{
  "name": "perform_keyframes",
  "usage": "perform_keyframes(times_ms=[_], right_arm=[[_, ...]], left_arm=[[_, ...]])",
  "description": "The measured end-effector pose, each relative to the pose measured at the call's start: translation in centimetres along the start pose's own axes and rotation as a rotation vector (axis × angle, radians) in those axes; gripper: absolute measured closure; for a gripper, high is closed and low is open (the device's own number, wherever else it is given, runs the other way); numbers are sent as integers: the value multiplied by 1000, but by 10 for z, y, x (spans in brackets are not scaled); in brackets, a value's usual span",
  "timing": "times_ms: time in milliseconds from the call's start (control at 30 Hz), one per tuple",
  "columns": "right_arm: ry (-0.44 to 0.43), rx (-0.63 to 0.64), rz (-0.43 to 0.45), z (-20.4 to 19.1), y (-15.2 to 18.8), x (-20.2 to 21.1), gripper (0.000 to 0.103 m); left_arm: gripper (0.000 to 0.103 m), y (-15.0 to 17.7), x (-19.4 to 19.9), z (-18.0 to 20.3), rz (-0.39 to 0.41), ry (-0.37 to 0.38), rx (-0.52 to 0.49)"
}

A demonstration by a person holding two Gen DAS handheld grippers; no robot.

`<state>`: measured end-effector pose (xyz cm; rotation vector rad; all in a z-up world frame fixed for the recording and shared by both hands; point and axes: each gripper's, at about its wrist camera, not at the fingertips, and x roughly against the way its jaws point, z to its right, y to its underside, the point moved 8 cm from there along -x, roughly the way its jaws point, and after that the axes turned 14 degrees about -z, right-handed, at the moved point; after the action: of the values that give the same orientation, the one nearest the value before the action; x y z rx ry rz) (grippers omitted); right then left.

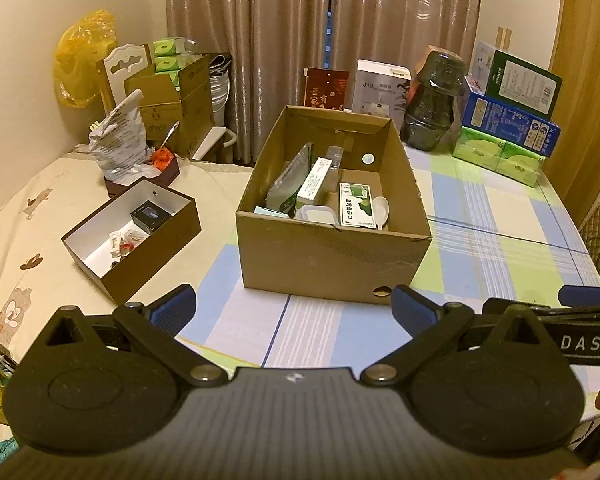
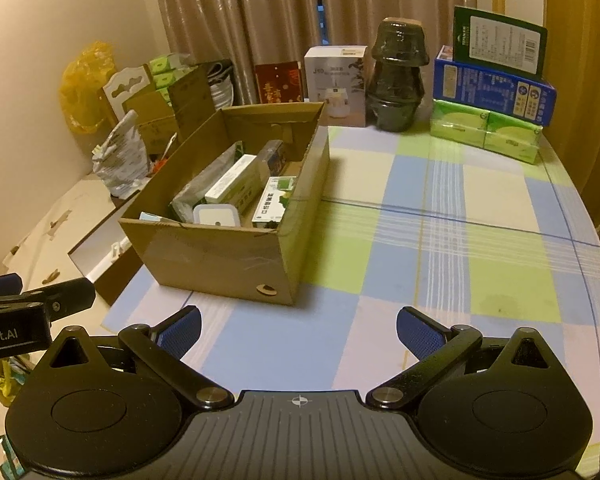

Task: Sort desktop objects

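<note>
Both tools hang empty with fingers spread wide: the left tool (image 1: 294,306) and the right tool (image 2: 299,326), low over the checked surface (image 2: 440,248). Just ahead of them stands the cardboard box (image 1: 324,264) holding packets; ahead-left of it, a smaller brown box (image 1: 140,264).

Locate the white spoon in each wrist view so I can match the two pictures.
Left wrist: the white spoon lies inside the cardboard box, at its right side, beside the green-and-white packet.
Right wrist: not visible; the box's right wall would hide that spot.
Shared landmark: the green-and-white packet, leaning by the right wall in both views.
</note>
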<state>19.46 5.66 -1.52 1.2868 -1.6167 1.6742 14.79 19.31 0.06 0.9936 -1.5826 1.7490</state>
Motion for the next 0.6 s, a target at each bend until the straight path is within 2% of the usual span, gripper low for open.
perform_keyframes(times_ms=[600], right_arm=[[8, -4, -1, 4, 0, 2, 2]], left_arm=[[1, -2, 1, 7, 1, 15, -12]])
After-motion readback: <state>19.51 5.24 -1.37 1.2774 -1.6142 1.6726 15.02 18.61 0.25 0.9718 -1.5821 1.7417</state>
